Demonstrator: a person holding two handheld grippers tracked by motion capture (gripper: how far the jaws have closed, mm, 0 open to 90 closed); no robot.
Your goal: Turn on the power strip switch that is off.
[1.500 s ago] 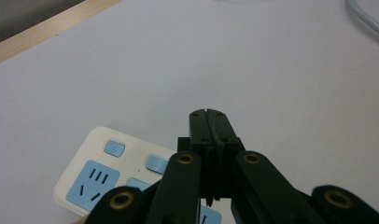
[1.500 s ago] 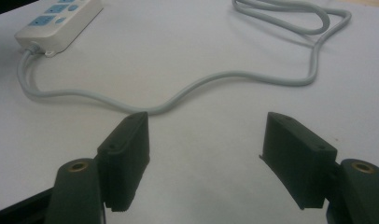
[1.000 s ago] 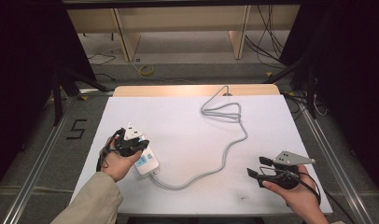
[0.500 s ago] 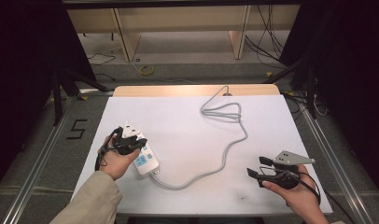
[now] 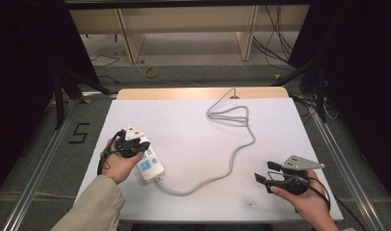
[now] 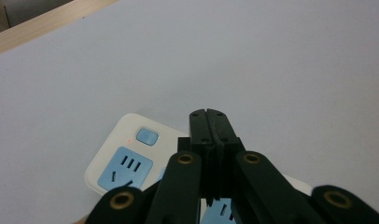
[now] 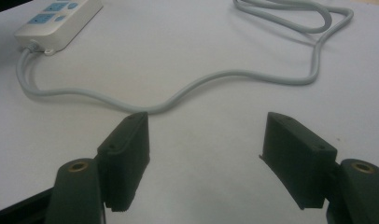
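Note:
A white power strip (image 5: 150, 167) with blue sockets lies at the left of the white table, and its grey cable (image 5: 232, 156) snakes off to the far edge. My left gripper (image 5: 141, 143) sits over the strip's far end with its jaws shut together and nothing between them. In the left gripper view the closed tips (image 6: 209, 115) stand above the strip (image 6: 124, 163), next to its blue switch (image 6: 147, 136). My right gripper (image 5: 265, 172) rests at the front right with its jaws wide open. In the right gripper view the open gripper (image 7: 206, 140) faces the cable (image 7: 225, 77) and the strip (image 7: 57, 18).
The table is covered by a white sheet (image 5: 193, 130) with a wooden edge (image 5: 203, 93) at the far side. The cable makes a loose loop (image 5: 229, 115) near that edge. Metal rails (image 5: 347, 168) run along both sides, and wooden shelving (image 5: 184, 24) stands beyond.

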